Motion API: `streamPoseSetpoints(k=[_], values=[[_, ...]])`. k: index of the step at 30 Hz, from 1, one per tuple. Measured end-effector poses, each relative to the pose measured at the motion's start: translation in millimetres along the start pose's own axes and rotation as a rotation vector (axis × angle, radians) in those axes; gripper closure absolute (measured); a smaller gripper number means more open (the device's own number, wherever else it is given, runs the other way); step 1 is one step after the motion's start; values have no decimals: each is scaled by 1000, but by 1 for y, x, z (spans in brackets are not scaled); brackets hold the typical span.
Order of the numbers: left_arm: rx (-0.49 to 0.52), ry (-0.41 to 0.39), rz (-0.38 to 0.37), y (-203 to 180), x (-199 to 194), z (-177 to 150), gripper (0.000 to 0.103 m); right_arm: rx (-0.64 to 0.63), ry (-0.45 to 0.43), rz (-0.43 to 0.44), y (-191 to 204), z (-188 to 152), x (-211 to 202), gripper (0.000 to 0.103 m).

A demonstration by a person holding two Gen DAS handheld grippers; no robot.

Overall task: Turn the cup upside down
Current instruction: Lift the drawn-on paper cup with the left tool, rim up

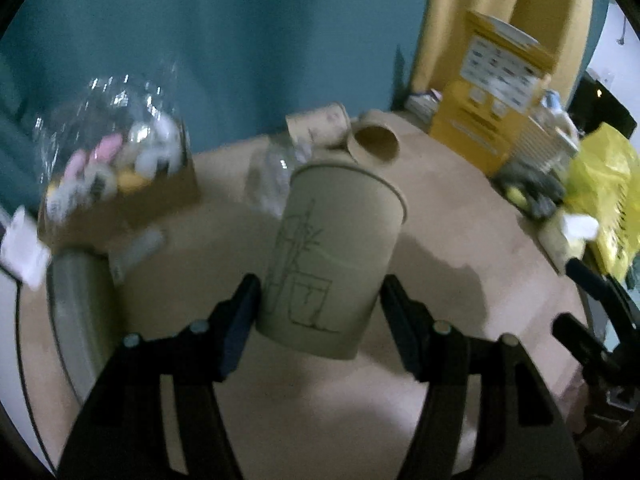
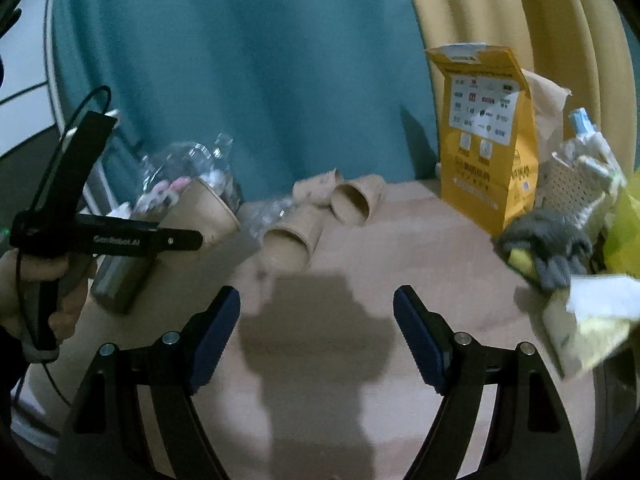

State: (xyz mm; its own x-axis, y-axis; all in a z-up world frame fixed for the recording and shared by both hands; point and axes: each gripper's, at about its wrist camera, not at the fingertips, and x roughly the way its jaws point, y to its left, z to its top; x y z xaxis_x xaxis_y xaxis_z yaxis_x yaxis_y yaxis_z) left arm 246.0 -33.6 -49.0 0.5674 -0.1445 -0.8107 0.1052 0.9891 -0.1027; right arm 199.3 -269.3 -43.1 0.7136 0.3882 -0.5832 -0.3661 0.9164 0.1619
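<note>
Holding: the left gripper [image 1: 320, 312] has the cup [image 1: 332, 256] between its fingers, low on the body — the left pad looks pressed to the wall, while at the right pad a sliver of gap may show, so contact there is hard to confirm.
Cup attitude: wide rolled rim at 12 o'clock, narrow base at 6 o'clock toward the camera, leaning slightly to 1 o'clock; in the right wrist view it sits at 9 o'clock [image 2: 200, 208], tilted, seemingly off the table [image 2: 400, 248], though blur makes that uncertain.
Right gripper: the right gripper [image 2: 318, 332] is spread wide with nothing between its pads, above bare tabletop.
Surroundings: spare cups [image 2: 352, 200] lie on their sides at 12 o'clock; a yellow bag [image 2: 486, 140] stands at 2 o'clock.
Progress: my reading is grasp made, flip partway at most — the mouth is not yet facing down.
Remaining: finish the wrist roll, set the rim flat on the table, let go.
</note>
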Motion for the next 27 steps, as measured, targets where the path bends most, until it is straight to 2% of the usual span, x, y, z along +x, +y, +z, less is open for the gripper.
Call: streamPoseSetpoints(k=[8,12,15,21,27], values=[[-56,22,-57,-18,-14,-87,40,-26,59,9,22,-53,-30,21],[-84,31,-90,-26,-16,-118,40,-31,75,11,28,-76,-41,21],[-61,27,-73,-34,-17,-137,40,-57,94,17,34,-91,-45,21],[-52,34,-64,-38,-14,-156,39,-61,142,16,39,-115,-42,21],[-27,53,-77,-42,-8,-163,38,-69,158,2,39,-119,-40,21]])
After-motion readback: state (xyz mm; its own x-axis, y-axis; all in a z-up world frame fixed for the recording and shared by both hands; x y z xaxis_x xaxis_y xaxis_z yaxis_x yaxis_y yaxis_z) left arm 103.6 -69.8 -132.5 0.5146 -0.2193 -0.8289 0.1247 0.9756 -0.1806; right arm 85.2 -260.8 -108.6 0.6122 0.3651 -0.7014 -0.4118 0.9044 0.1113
